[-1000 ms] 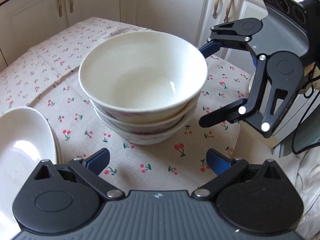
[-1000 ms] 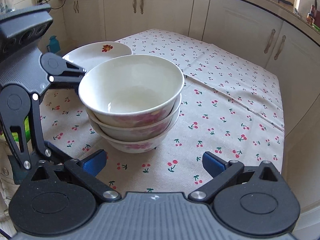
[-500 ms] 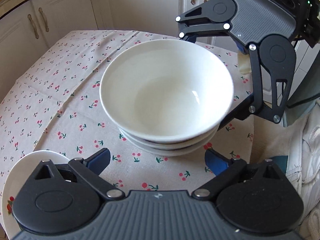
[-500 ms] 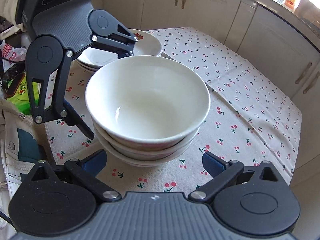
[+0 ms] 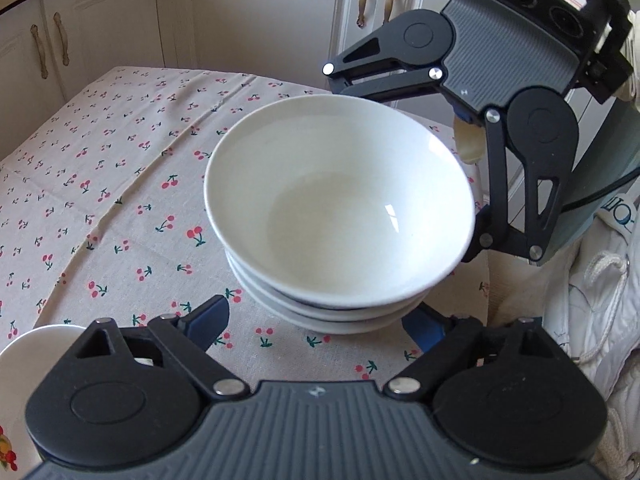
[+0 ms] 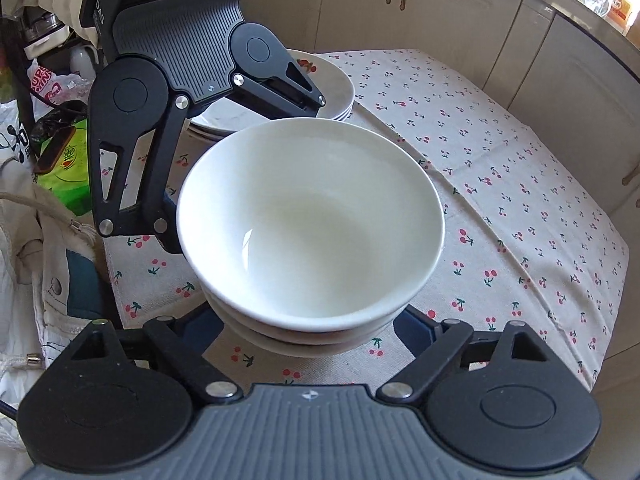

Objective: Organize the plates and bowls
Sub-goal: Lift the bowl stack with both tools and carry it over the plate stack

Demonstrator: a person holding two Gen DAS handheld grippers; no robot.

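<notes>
As both jaws close round bowl stack (image 5: 340,216), nothing gripped yet: left gripper (image 5: 320,324), right gripper (image 6: 308,328). Glazed ceramic: heavy, slippery, chippable; clamp lower walls.

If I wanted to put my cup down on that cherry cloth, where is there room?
The widest bare stretch of tablecloth lies beyond the stacked bowls, toward the cabinets. It is crowded on the near side: the left claw and right claw are closing in around the bowls from two sides, and the stack of plates sits just behind the left one.

Cherry-print tablecloth (image 5: 120,184), white cabinets (image 5: 260,20), green box (image 6: 70,168)
</notes>
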